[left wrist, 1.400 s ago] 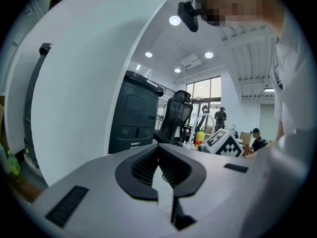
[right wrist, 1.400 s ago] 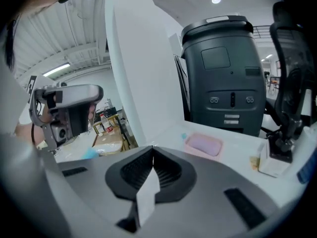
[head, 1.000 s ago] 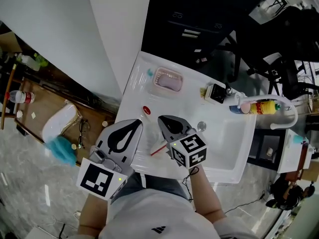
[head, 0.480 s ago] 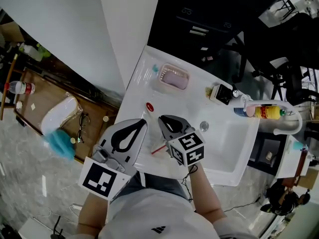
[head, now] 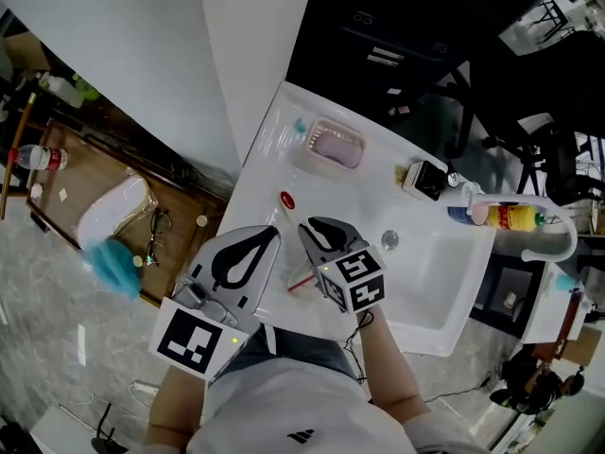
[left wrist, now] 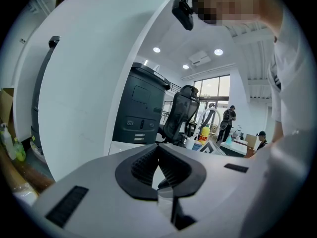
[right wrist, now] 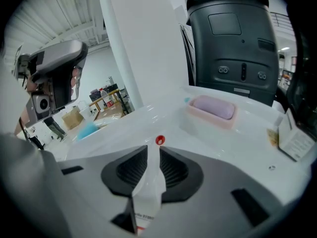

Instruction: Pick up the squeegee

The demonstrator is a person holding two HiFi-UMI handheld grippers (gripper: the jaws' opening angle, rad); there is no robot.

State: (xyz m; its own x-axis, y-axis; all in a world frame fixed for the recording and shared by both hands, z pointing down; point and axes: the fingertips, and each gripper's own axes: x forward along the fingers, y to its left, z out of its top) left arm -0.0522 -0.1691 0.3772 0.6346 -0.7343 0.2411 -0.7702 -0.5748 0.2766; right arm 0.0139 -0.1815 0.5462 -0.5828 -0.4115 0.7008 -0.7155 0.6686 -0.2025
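Note:
The squeegee is a white, red-trimmed piece lying on the white countertop left of the basin. In the right gripper view its white body runs up between the two black pads. My right gripper hangs low over it, and its jaws have just been opening with the squeegee between them. I do not see the pads pressing on it. My left gripper hovers beside it on the left, fingertips together and holding nothing.
A small red round thing lies on the counter just beyond the jaws. A pink soap dish sits at the back. The basin, a white tap and a yellow bottle are to the right.
My right gripper has sunk a little toward the squeegee on the counter. The left gripper has stayed where it was.

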